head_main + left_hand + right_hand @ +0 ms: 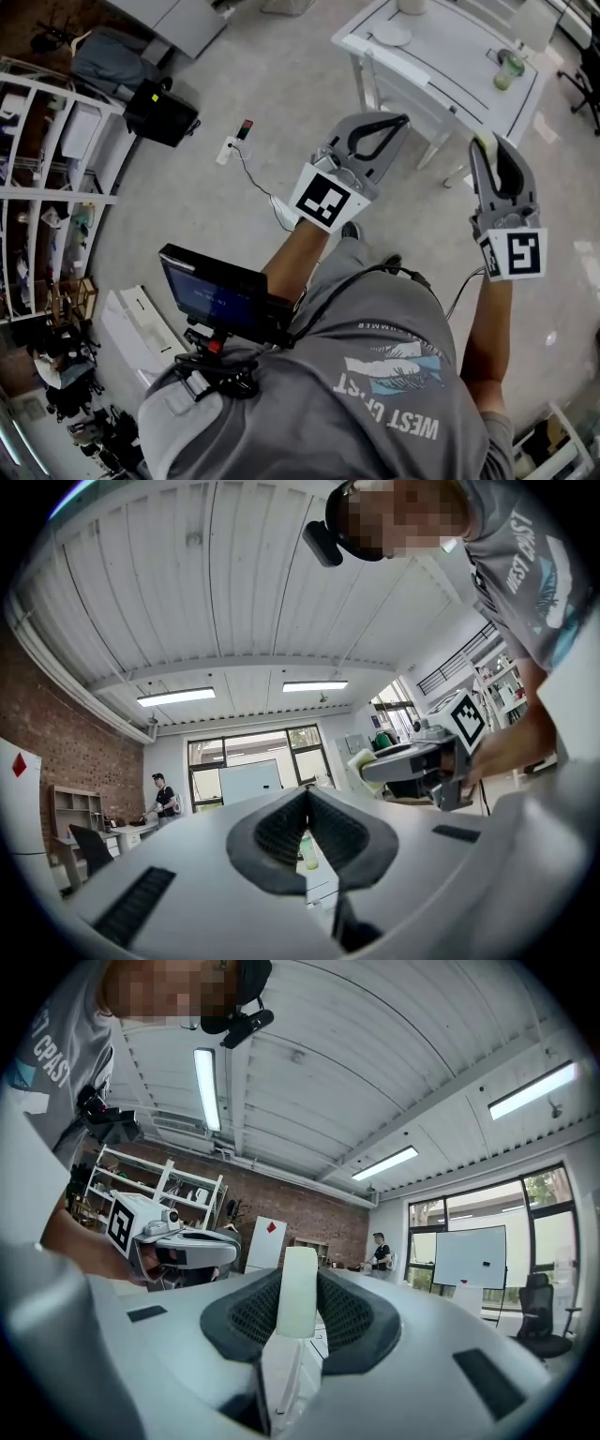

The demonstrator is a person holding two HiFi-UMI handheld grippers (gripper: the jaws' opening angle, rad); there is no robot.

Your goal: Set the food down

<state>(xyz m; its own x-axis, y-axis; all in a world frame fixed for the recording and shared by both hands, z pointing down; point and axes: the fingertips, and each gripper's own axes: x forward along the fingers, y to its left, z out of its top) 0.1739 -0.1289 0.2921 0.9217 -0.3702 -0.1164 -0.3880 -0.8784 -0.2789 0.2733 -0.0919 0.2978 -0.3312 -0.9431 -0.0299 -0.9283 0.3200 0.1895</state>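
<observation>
Pale cream, the food piece (298,1297) is a thin flat slab standing on edge between the pads of the right claw (300,1283), which is closed on its two broad faces. Its upper end rises clear above the pads without drooping, so it is probably light and fairly stiff. What kind of food it is cannot be told. The faces look smooth and might slide under a loose grip, so the broad sides near the middle, where the pads already sit, seem the sound place to hold it.

In the head view only a yellowish edge of the slab (484,142) shows at the 11 o'clock side of the right claw (502,169). At 9 o'clock from it, well apart, the left claw (370,141) carries nothing, and its own view shows the tips meeting with only a hollow behind them (a distant green bottle shows through).

Both claws are held over bare floor. The white worktop (450,56) lies at 12 o'clock from them, bearing a green bottle (506,70) and a white dish (392,36), with plenty of open surface for setting the piece down.
</observation>
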